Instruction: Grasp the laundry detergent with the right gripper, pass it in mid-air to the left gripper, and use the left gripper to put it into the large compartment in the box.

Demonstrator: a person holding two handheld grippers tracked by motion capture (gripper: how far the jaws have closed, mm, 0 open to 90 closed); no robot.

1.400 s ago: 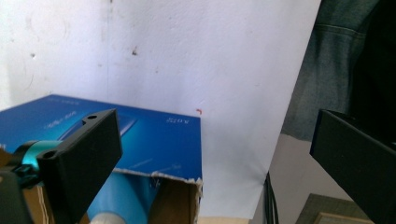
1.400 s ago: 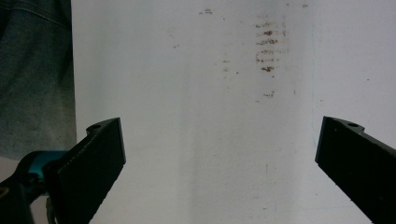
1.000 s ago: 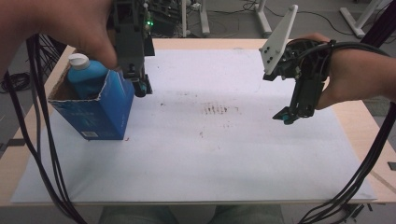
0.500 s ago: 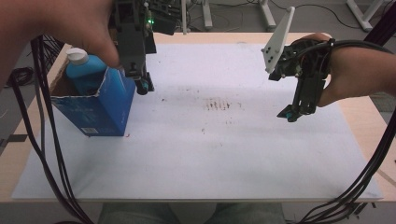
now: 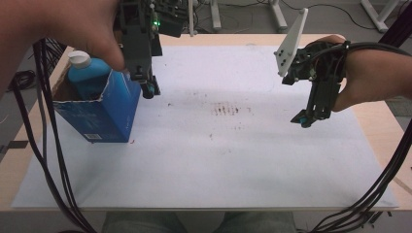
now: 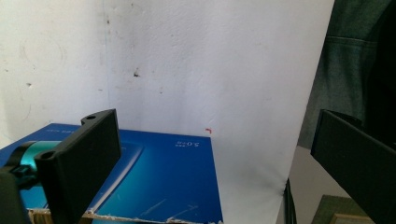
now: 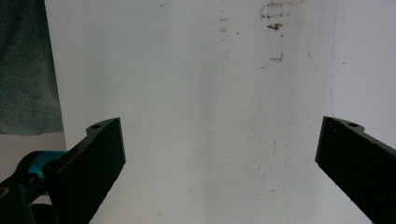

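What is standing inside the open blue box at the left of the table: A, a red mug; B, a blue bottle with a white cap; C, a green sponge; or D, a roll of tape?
B: in the high view a blue bottle with a white cap rises out of the torn top of the blue box, next to the left hand-held gripper.

Lower body of blue bottle (image 5: 90, 77) hidden inside blue carton (image 5: 104, 109); white cap and shoulder seen above torn rim. Carton's near part cut off by bottom edge in left gripper view, small print on it too blurred to be read. Left hand (image 5: 73, 29) cropped by top-left edge in high view. Right gripper (image 5: 305, 119) jaw gap foreshortened there.
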